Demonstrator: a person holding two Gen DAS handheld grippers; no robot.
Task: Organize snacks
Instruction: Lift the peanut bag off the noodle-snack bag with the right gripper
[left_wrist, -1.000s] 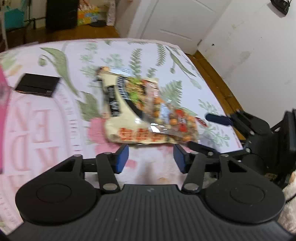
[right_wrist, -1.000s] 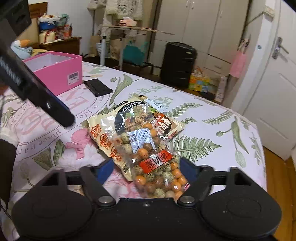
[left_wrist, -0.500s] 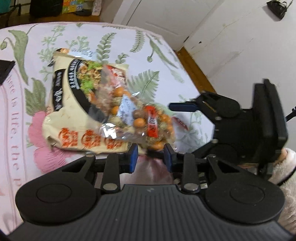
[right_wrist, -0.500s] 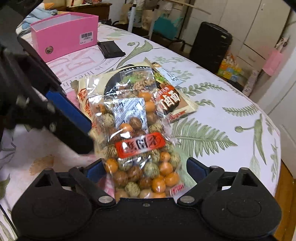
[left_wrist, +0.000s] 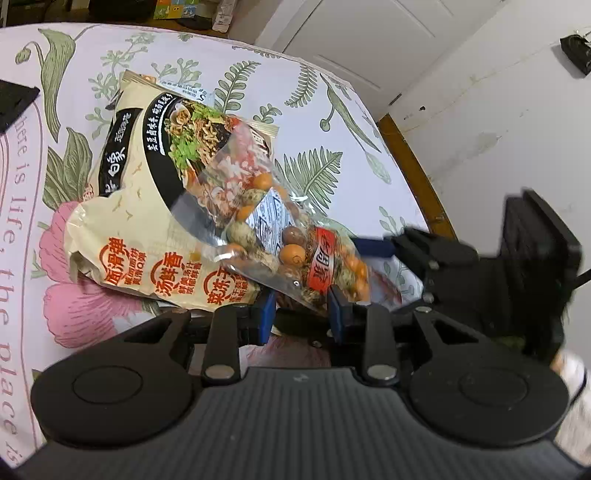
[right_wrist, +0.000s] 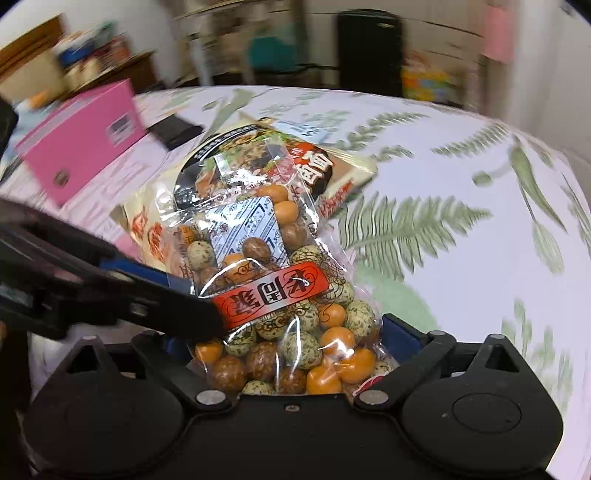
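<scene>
A clear bag of coated nuts (left_wrist: 291, 243) with a red label lies partly on a cream noodle packet (left_wrist: 147, 206) on the floral tablecloth. My left gripper (left_wrist: 301, 308) has its blue pads at the bag's near edge, narrowed around it. My right gripper (right_wrist: 280, 332) straddles the bag's bottom end (right_wrist: 291, 332), jaws wide, the bag filling the gap. In the right wrist view the left gripper's finger (right_wrist: 147, 291) crosses in front of the bag from the left. In the left wrist view the right gripper (left_wrist: 369, 247) reaches the bag from the right.
A pink box (right_wrist: 81, 147) stands at the far left of the table, with a flat black object (right_wrist: 173, 129) beside it. The table edge (left_wrist: 402, 155) runs along the right, next to a white wall and door.
My left gripper has moved in to the nut bag and narrowed its jaws around the bag's edge. The right gripper has pushed further onto the bag's end and swung, blurring its view.
</scene>
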